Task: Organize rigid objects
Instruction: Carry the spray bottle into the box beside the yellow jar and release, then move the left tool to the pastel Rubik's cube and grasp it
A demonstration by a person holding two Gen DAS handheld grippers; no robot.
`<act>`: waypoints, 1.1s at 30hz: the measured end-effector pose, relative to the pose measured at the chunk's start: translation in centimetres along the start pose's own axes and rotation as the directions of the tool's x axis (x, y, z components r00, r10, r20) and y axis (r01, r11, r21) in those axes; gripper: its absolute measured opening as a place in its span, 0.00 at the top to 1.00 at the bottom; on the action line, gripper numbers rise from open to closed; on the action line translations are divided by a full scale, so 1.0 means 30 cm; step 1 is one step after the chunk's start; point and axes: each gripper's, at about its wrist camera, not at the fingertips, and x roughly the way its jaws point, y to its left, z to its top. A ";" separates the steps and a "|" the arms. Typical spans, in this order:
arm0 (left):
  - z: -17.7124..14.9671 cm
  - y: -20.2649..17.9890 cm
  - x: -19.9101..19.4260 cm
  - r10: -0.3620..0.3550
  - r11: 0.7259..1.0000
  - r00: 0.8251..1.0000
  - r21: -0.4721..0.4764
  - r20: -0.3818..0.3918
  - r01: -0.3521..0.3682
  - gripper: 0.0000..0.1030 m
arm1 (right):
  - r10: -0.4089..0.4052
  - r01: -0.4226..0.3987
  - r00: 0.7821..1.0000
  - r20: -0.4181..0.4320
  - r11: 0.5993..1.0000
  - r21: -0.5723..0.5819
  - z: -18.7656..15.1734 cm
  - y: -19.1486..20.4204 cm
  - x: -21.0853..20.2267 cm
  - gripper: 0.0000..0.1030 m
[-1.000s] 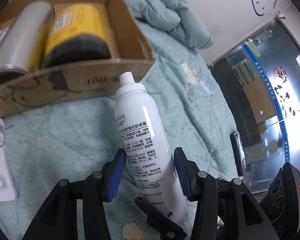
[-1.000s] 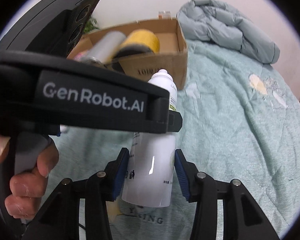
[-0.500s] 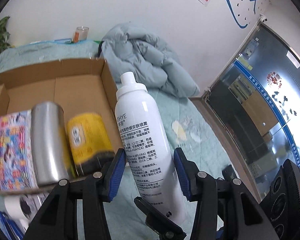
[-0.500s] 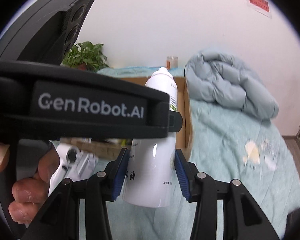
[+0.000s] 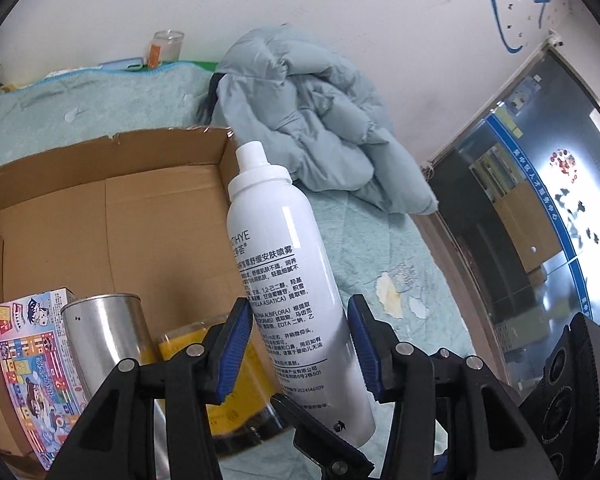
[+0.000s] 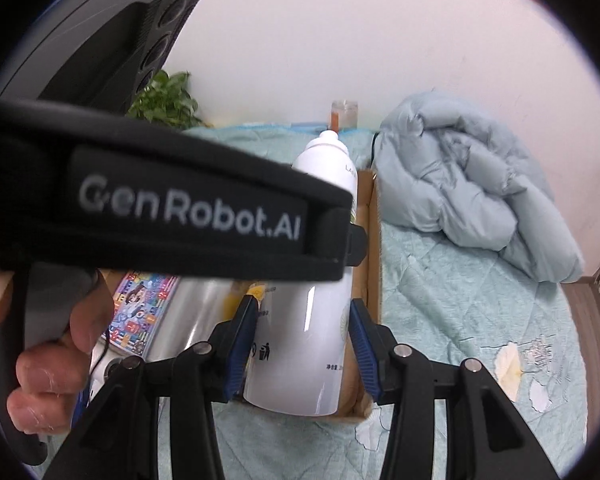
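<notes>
A white spray bottle [image 5: 284,264] with a white cap stands upright in the air, held from two sides. My left gripper [image 5: 300,346] is shut on its lower body, blue pads pressing both flanks. My right gripper [image 6: 302,344] is shut on the same spray bottle [image 6: 300,340]. The bottle hangs by the right wall of an open cardboard box [image 5: 160,220]. Inside the box lie a silver can [image 5: 100,332], a yellow-labelled jar [image 5: 180,346] and a colourful carton [image 5: 32,360]. The left tool's black housing [image 6: 180,216] hides much of the box in the right wrist view.
The box stands on a pale green bedspread [image 5: 380,240]. A crumpled grey-blue jacket [image 5: 320,128] lies at the back right. A glass cup [image 5: 166,46] and a plant [image 6: 168,100] stand by the wall. A glass door [image 5: 540,220] is on the right. A hand [image 6: 48,380] grips the left tool.
Both grippers have risen with the spray bottle and moved toward the box. The box's inside and the wall behind it now show; the grip has not altered.
</notes>
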 end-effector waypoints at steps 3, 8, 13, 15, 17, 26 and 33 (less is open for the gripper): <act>-0.001 0.059 0.071 -0.019 0.999 0.999 -0.045 -0.042 0.017 0.55 | 0.015 -0.015 0.999 -0.052 1.000 0.001 0.022 -0.026 0.082 0.56; -0.016 0.095 0.188 -0.024 0.998 0.994 -0.059 -0.109 0.017 0.55 | 0.014 -0.013 0.994 -0.113 1.000 0.005 -0.019 -0.043 0.159 0.56; -0.044 0.096 0.251 -0.026 0.999 0.988 -0.049 -0.154 0.019 0.53 | 0.000 0.005 0.988 -0.152 1.000 0.031 -0.053 -0.059 0.198 0.56; -0.056 0.072 0.241 0.013 0.999 0.987 -0.027 -0.162 -0.017 0.55 | 0.000 0.009 0.989 -0.151 0.998 0.056 -0.068 -0.072 0.194 0.56; -0.074 0.038 0.168 0.066 0.998 0.993 0.031 -0.094 -0.063 0.52 | -0.064 0.072 0.989 -0.134 0.996 0.052 -0.066 -0.072 0.172 0.47; -0.420 -0.025 -0.396 0.280 0.923 0.832 0.104 0.479 -0.370 0.00 | -0.169 0.167 0.984 0.053 0.985 0.043 -0.182 -0.007 -0.061 0.19; -0.681 0.031 -0.673 0.445 0.846 0.726 0.020 0.524 -0.533 0.00 | -0.131 0.129 0.987 0.091 0.991 0.027 -0.271 0.124 -0.171 0.19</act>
